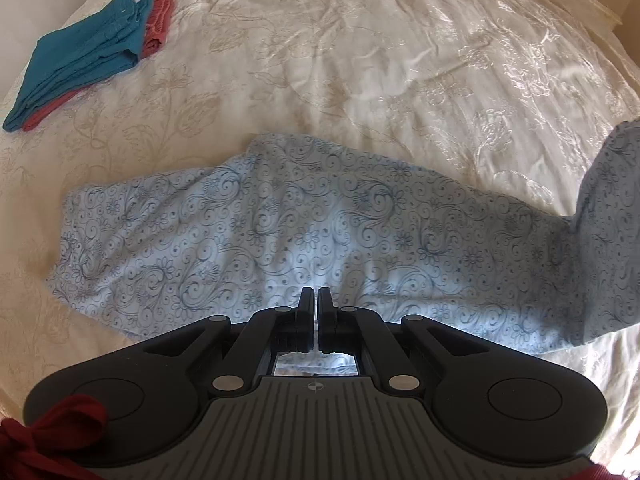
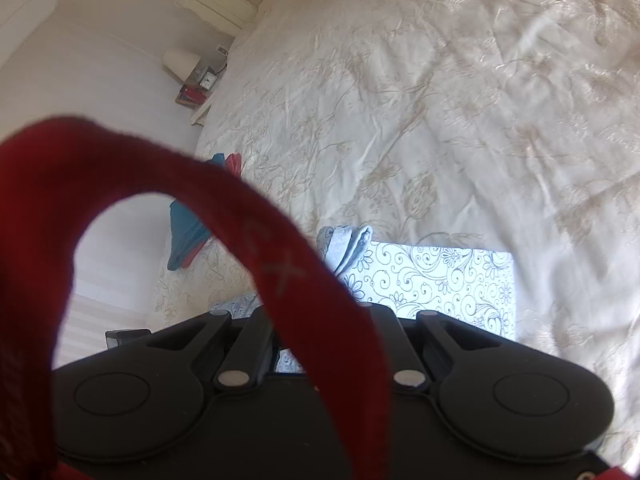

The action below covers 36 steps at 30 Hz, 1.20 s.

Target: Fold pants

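The light-blue patterned pants [image 1: 304,232] lie stretched lengthwise across the cream bedspread [image 1: 400,60], and they look already doubled leg over leg, since only a single leg-width of cloth shows from the waist end at the left to the far end at the right. That right end [image 1: 612,208] rises off the bed and out of the left wrist view, so I judge the lengthwise fold is in progress: the cuff end is being carried over toward the waist. In the right wrist view a bright panel of the same cloth [image 2: 440,284] hangs just ahead of the right gripper [image 2: 320,312], but a dark red loop of fabric [image 2: 248,240] hides its fingers, so I cannot tell whether they pinch it. The left gripper [image 1: 316,300] hovers over the near edge of the pants, fingers [image 1: 306,304] closed almost together with nothing between them. Still to do, as I see it: lay the raised end down, then likely one more fold. At the far left corner a teal folded garment [image 1: 84,52] sits on a red folded garment [image 1: 160,24].
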Available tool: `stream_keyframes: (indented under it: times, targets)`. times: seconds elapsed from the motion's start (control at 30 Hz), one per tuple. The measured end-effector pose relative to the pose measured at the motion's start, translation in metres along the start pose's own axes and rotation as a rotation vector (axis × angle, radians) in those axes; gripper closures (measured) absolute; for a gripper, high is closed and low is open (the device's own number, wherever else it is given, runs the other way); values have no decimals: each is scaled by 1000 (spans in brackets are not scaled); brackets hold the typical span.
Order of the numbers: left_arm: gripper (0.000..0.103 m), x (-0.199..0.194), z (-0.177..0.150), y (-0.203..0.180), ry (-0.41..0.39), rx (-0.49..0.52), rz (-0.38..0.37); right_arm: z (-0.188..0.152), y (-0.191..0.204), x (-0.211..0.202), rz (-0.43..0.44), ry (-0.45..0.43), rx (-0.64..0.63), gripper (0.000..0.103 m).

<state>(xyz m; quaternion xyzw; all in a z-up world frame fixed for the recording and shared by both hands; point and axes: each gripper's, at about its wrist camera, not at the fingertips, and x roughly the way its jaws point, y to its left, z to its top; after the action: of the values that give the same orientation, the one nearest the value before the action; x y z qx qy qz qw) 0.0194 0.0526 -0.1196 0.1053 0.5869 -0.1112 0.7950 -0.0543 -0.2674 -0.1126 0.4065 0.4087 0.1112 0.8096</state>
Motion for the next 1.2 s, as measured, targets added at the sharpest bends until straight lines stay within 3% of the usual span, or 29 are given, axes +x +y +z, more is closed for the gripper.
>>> stream_keyframes:
  times: [0.27, 0.43, 0.5, 0.67, 0.77, 0.97, 1.07, 1.2]
  targets:
    - [100, -3, -2, 67, -2, -10, 3, -33, 40, 102, -53, 47, 3, 88]
    - [100, 0, 0, 92, -2, 9, -7, -53, 51, 142, -184, 36, -69, 73]
    - [100, 2, 2, 97, -3, 20, -18, -59, 51, 142, -187, 27, -60, 66]
    - [100, 4, 8, 93, -15, 48, -43, -65, 48, 116, -215, -21, -36, 66]
    - [100, 8, 13, 80, -18, 53, -66, -63, 38, 100, -270, -44, -41, 66]
    - [100, 15, 26, 39, -7, 56, -125, -50, 4, 80, -374, -6, -61, 66]
    - [100, 14, 29, 29, -7, 47, -111, -46, -1, 90, -330, 30, -70, 66]
    - [100, 14, 27, 44, 16, -22, -90, -53, 13, 133, -242, 133, -126, 66]
